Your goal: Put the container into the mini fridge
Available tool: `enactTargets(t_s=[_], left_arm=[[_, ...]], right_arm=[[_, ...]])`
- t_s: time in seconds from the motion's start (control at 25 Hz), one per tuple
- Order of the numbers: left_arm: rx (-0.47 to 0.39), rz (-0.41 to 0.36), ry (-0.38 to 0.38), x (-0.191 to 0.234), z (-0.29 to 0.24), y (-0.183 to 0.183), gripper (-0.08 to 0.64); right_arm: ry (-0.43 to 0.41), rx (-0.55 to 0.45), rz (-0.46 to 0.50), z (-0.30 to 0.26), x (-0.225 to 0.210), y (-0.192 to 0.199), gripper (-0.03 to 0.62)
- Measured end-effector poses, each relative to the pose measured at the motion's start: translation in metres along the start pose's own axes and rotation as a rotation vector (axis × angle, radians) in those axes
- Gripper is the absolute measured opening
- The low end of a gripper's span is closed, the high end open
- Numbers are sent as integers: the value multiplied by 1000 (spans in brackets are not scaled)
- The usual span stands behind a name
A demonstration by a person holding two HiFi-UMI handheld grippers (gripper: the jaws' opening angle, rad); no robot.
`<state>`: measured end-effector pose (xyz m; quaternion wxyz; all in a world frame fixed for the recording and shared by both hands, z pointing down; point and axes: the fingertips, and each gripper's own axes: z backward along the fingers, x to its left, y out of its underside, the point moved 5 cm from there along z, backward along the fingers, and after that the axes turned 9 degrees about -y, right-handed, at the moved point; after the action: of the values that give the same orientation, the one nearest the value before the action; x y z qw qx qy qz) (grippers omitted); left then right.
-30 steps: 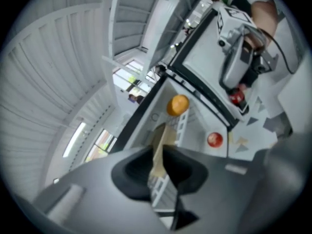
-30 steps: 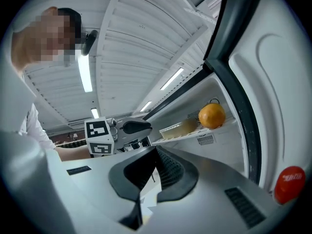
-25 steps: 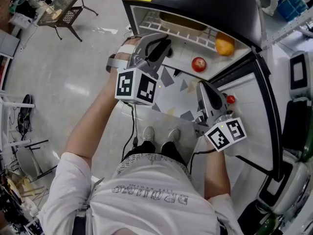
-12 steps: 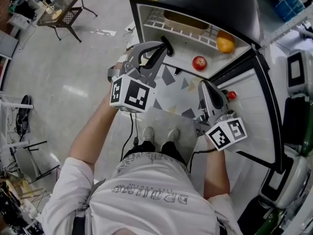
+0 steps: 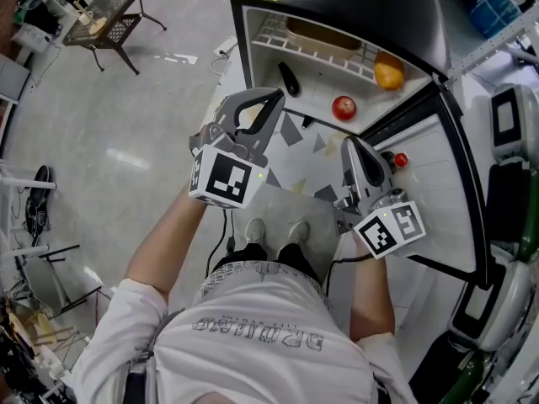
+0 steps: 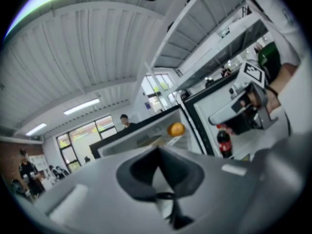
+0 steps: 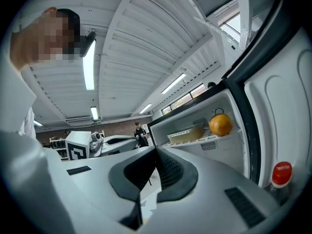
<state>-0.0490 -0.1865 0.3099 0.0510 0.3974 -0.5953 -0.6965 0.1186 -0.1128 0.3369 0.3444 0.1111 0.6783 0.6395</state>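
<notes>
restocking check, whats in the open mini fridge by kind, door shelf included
container: 1
orange: 1
apple: 1
dark oblong thing: 1
bottle, in the door: 1
total: 5

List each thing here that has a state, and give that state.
Mini fridge: door open wide.
Container: inside, on the wire shelf.
Bottle: capped, upright in the door.
Left gripper: shut, empty.
Right gripper: shut, empty.
</notes>
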Motion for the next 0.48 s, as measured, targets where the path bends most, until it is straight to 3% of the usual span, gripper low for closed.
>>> enactTargets(t_s=[0.48], left_arm=[[12, 223, 54, -14, 17, 18, 9]], right_arm=[[9, -8, 13, 2, 9, -3, 0]])
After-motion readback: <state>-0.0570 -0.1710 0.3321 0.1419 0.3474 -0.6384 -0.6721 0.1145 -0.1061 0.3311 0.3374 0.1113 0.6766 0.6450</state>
